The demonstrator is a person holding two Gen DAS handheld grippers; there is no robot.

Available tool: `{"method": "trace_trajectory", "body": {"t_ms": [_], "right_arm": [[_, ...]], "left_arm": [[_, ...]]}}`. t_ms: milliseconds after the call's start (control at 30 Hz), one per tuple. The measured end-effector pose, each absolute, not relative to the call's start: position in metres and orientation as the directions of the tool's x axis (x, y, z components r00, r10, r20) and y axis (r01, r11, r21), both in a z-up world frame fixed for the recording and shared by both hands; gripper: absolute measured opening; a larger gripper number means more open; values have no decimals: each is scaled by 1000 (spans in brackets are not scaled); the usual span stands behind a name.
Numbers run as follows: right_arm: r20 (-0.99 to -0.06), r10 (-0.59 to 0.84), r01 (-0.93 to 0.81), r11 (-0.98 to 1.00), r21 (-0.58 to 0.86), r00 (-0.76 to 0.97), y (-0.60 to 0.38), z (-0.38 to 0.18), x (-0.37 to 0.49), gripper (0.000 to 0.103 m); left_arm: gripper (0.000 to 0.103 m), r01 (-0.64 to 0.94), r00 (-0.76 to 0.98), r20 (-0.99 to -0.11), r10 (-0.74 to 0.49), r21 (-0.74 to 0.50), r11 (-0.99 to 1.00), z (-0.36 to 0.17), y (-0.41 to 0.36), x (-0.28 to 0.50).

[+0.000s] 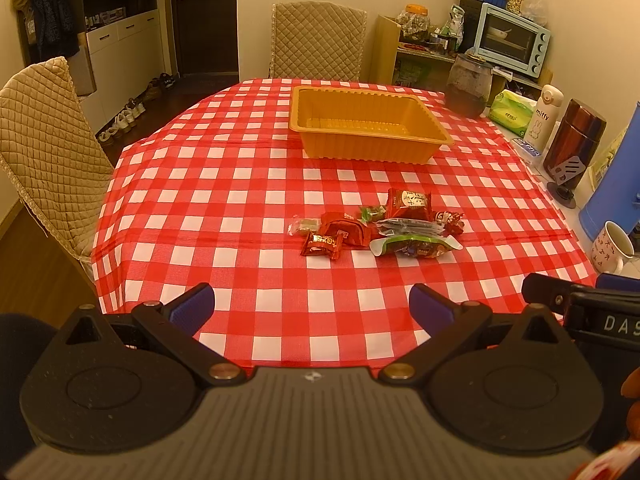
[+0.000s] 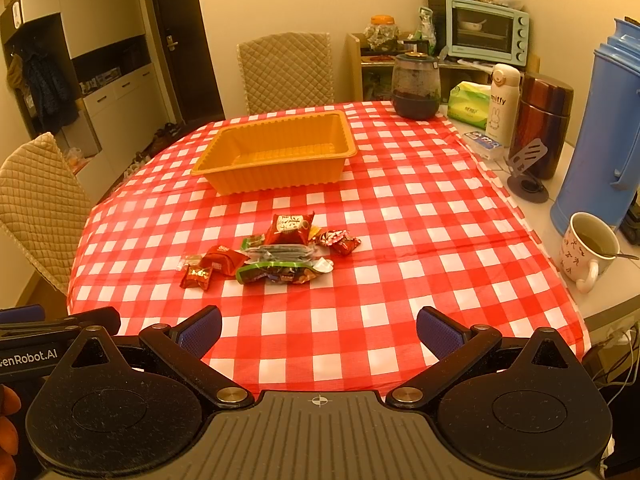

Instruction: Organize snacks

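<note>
Here, both grippers hover at the near edge of the counter, jaws spread wide and holding nothing.

The left gripper [image 1: 312, 312] and right gripper [image 2: 319, 330] sit side by side, well short of the snacks [image 1: 376, 228], which lie in a loose heap on the red-checked tablecloth [image 2: 400, 216] around the middle of the counter. The heap includes a big red packet [image 1: 409, 203] at the back, a green-and-white pouch [image 1: 414, 246] at the front, and a small red candy [image 1: 322, 244] at its left end. Beyond the heap, apart from it, stands an orange plastic tray [image 2: 276, 148] with nothing in it. Along the right side stand a mug [image 2: 586, 250], a blue thermos [image 2: 604, 120] and a white miffy bottle [image 2: 502, 104].
</note>
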State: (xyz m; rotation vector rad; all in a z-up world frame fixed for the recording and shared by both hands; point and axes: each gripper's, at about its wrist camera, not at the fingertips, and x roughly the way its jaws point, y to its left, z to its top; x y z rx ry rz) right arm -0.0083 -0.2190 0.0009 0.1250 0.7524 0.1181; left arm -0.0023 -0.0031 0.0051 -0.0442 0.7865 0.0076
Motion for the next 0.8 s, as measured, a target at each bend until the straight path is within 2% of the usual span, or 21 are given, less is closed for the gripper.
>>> {"method": "trace_trajectory", "body": {"t_ms": [800], "right_arm": [[-672, 151, -58, 986, 158, 725, -221, 1, -8, 103]], "left_arm": [[103, -22, 704, -710, -17, -46, 999, 7, -4, -3]]}}
